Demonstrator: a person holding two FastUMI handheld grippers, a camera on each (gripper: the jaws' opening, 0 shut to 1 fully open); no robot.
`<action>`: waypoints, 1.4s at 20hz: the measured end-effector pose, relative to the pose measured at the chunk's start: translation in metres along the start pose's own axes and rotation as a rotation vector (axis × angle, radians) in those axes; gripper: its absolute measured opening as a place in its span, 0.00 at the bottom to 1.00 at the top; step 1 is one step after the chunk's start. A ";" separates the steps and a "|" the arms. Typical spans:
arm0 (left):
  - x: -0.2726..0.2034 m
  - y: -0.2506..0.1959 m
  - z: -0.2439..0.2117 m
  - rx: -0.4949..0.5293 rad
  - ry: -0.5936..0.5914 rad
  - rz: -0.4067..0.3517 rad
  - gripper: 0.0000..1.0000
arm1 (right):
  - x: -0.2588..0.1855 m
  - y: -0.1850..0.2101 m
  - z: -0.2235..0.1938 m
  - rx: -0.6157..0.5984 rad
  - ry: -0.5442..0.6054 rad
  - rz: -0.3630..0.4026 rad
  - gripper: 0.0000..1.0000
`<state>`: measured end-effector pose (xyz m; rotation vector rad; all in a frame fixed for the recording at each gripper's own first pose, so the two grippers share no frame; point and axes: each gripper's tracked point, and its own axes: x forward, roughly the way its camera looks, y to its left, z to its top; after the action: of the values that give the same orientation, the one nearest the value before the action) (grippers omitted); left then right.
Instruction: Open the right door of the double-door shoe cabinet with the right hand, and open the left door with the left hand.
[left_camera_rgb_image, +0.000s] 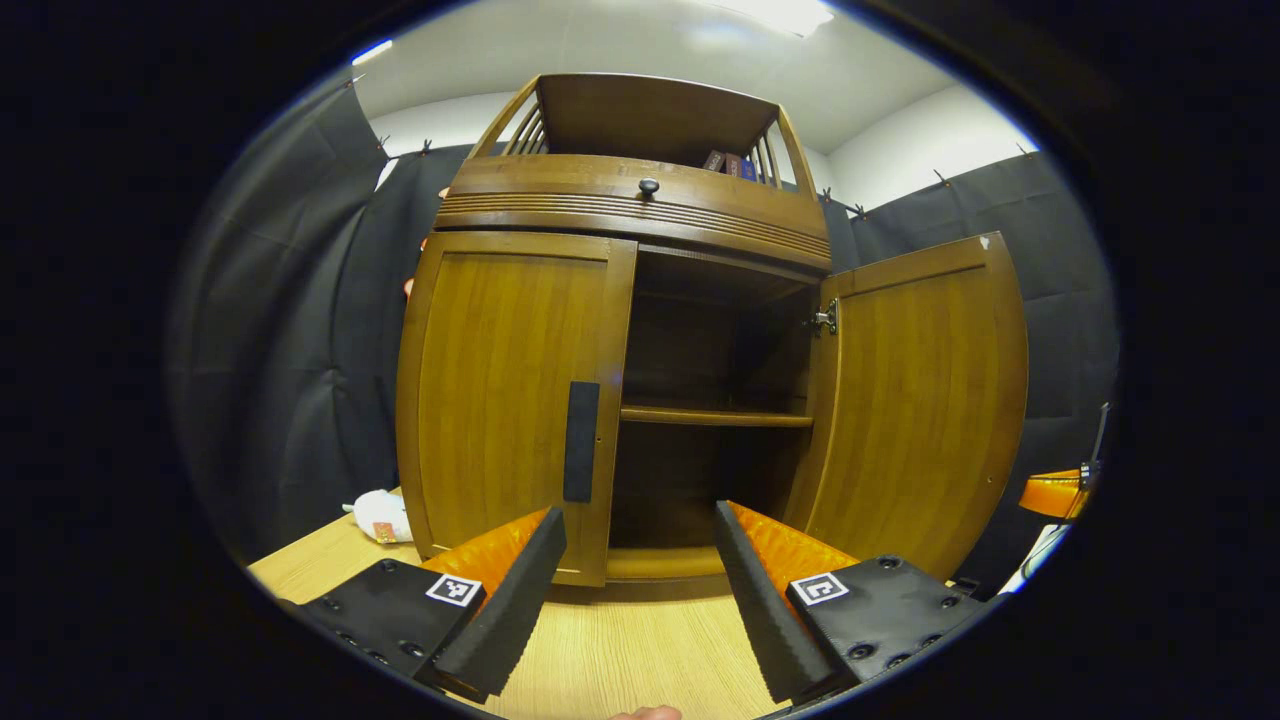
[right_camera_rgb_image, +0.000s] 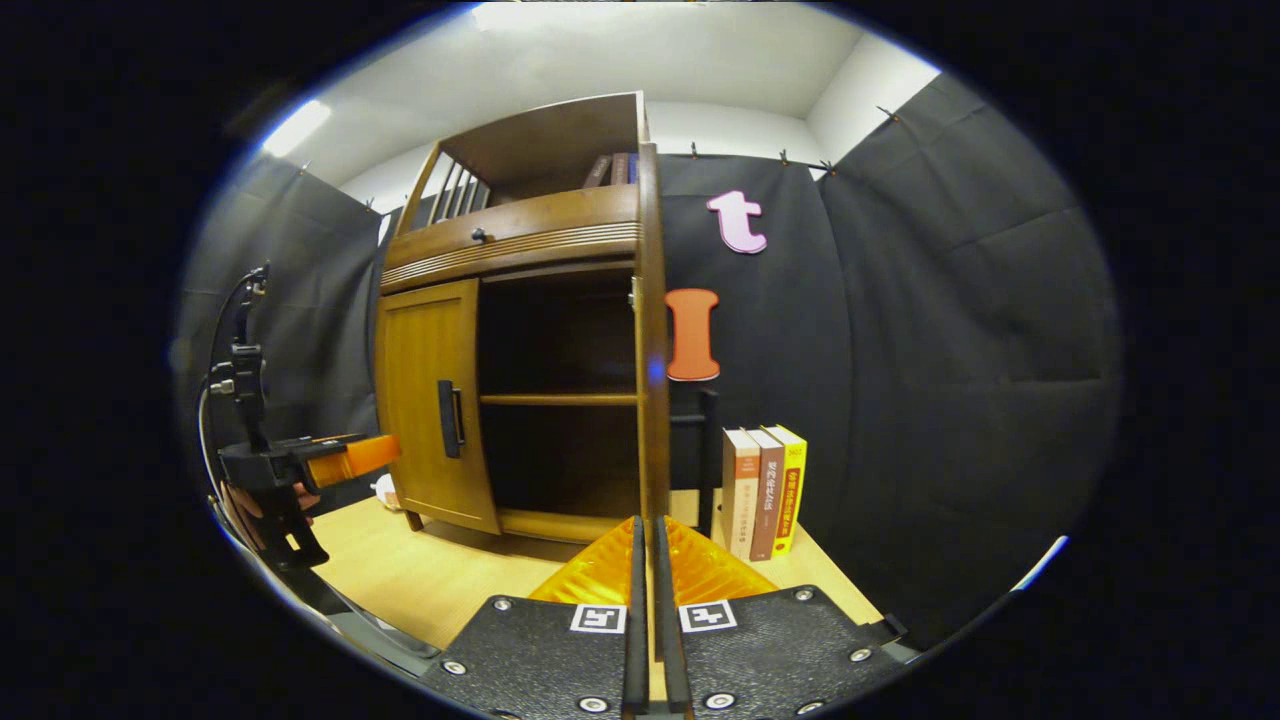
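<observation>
Gripping right door (right_camera_rgb_image: 651, 380) edge, right gripper (right_camera_rgb_image: 646, 610) jaws pinched | left gripper (left_camera_rgb_image: 640, 590) jaws wide | left door (left_camera_rgb_image: 510, 400) closed

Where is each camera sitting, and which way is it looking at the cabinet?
Left gripper view: rides on the left gripper, facing the cabinet front; its open fingers frame the shut left door, and a fingertip peeks in below.
Right gripper view: rides on the right gripper, looking along the right door edge-on, which its fingers pinch; the other gripper and hand show farther left.
Both share: the cabinet, its inner shelf and the wooden table.
</observation>
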<state>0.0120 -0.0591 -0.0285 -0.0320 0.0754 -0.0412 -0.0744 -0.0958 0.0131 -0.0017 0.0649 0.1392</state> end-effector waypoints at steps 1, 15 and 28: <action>0.000 0.002 -0.001 -0.006 0.002 0.004 0.96 | 0.006 0.012 0.004 -0.002 -0.013 0.022 0.05; 0.000 0.070 0.008 -0.001 -0.025 0.140 0.94 | 0.069 0.045 -0.028 0.092 0.017 -0.020 0.89; 0.115 0.057 0.018 0.014 0.012 -0.016 0.94 | 0.063 0.056 -0.016 0.012 -0.003 -0.033 0.92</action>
<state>0.1299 -0.0065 -0.0215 -0.0185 0.0869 -0.0583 -0.0209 -0.0315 -0.0072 0.0090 0.0625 0.1059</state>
